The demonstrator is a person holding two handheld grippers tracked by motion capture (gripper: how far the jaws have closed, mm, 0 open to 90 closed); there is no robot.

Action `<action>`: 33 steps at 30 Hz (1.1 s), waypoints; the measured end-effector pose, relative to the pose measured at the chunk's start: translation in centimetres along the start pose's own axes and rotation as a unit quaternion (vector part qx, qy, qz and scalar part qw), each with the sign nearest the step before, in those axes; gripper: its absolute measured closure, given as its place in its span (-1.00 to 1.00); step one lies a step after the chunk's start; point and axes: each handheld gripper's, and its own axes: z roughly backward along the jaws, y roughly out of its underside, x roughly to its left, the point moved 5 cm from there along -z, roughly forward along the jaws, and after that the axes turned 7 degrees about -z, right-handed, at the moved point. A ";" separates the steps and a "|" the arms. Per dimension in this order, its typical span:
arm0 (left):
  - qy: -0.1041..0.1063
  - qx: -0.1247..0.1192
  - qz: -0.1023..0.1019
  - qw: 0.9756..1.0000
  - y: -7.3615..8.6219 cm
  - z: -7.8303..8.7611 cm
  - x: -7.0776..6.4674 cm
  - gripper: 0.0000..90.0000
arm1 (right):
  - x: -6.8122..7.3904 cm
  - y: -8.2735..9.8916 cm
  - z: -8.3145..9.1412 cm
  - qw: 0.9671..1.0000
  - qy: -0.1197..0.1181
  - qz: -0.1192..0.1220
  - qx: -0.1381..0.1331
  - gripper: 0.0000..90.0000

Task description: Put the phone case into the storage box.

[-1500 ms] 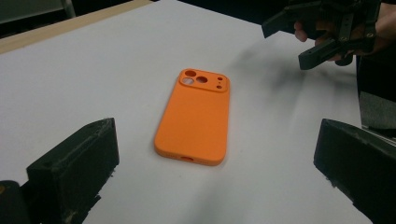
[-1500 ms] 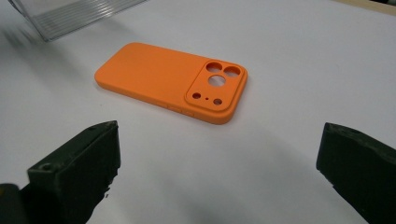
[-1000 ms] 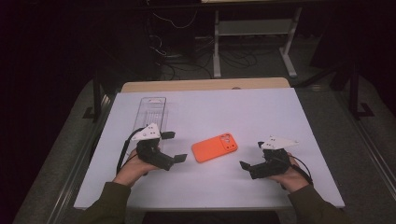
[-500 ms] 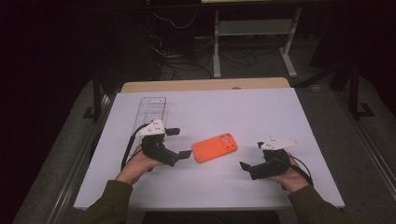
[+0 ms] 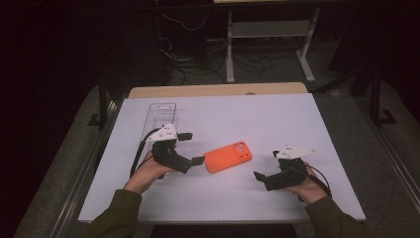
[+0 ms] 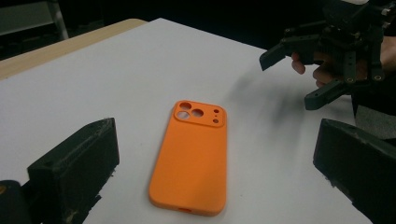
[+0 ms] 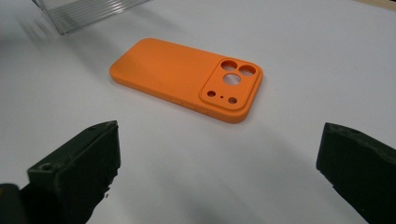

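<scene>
At the frame's centre an orange silicone phone case [image 5: 228, 156] lies flat on the white counter [image 5: 277, 119] between the spread left gripper [image 5: 191, 148] and spread right gripper [image 5: 266, 164], a clear ribbed plastic tray [image 5: 159, 117] upper left.

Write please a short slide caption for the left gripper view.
Open left tool approaches an orange phone case lying camera-holes-up on the white table.

- The phone case [image 5: 228, 156] lies flat on the counter [image 5: 247, 114], between the left gripper [image 5: 190, 148] and right gripper [image 5: 265, 166]
- A clear tray [image 5: 161, 115] sits behind the left gripper, at the counter's far left
</scene>
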 end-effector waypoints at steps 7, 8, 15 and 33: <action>-0.003 -0.001 -0.005 1.000 -0.4 -0.3 0.3 -1.00 | 0.1 0.0 0.0 1.000 -0.001 0.001 0.001 -1.00; -0.003 -0.001 -0.002 1.000 -0.4 -0.4 0.2 -1.00 | 0.0 0.0 0.0 1.000 -0.001 0.001 0.001 -1.00; -0.004 -0.002 -0.007 1.000 -0.7 -0.8 0.6 -1.00 | 0.0 0.1 0.0 1.000 0.000 -0.001 0.001 -1.00; 0.002 -0.002 -0.011 1.000 -1.7 -2.4 1.1 -1.00 | 0.0 0.1 -0.1 1.000 -0.002 -0.002 0.002 -1.00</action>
